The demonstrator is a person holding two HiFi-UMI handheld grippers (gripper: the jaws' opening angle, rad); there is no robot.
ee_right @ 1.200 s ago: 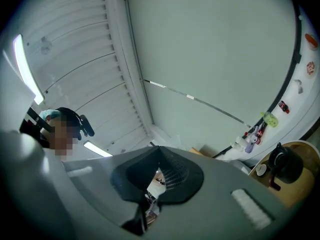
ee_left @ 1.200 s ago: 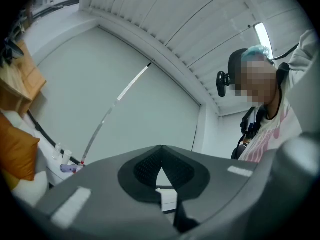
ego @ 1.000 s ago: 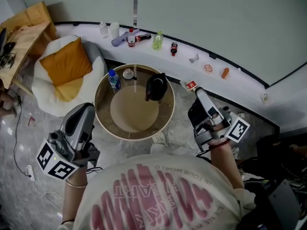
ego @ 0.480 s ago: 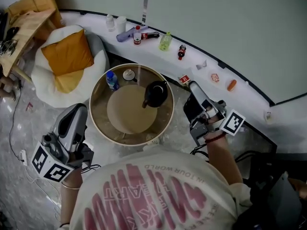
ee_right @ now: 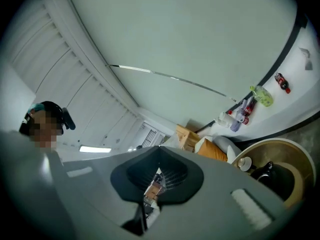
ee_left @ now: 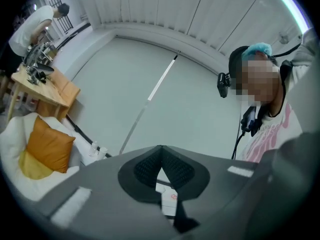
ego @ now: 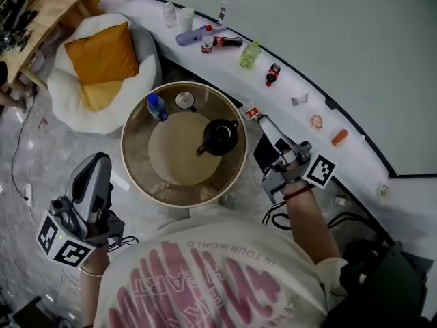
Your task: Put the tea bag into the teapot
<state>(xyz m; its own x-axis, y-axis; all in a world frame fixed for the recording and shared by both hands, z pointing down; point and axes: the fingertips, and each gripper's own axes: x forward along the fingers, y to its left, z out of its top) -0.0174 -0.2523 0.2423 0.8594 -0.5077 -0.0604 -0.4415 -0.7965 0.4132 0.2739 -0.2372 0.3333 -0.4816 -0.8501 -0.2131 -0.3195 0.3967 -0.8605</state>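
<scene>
The right gripper (ego: 262, 121) is held up beside the right edge of the round, tan-topped bench (ego: 127, 166). Its fingers are closed on a small red-and-white tea bag (ego: 251, 112). In the right gripper view the tea bag shows as a brownish and white scrap pinched just below the meeting fingertips. In the head view the tea bag hangs at the bench's rim, near the black teapot (ego: 220, 137) but not touching it.

The teapot stands upright on the bench, right of its centre, with its spout pointing to the left. A clear bottle with a blue cap (ego: 156, 106) and a small white round cup (ego: 184, 100) stand side by side at the far side of the bench, well apart from the teapot.

The left gripper (ego: 98, 161) is off the bench's near left edge, over the floor. Its fingers are pressed together at the tips with nothing between them.

Beyond the bench, an orange cushion (ego: 101, 52) lies on a white beanbag (ego: 143, 60).
</scene>
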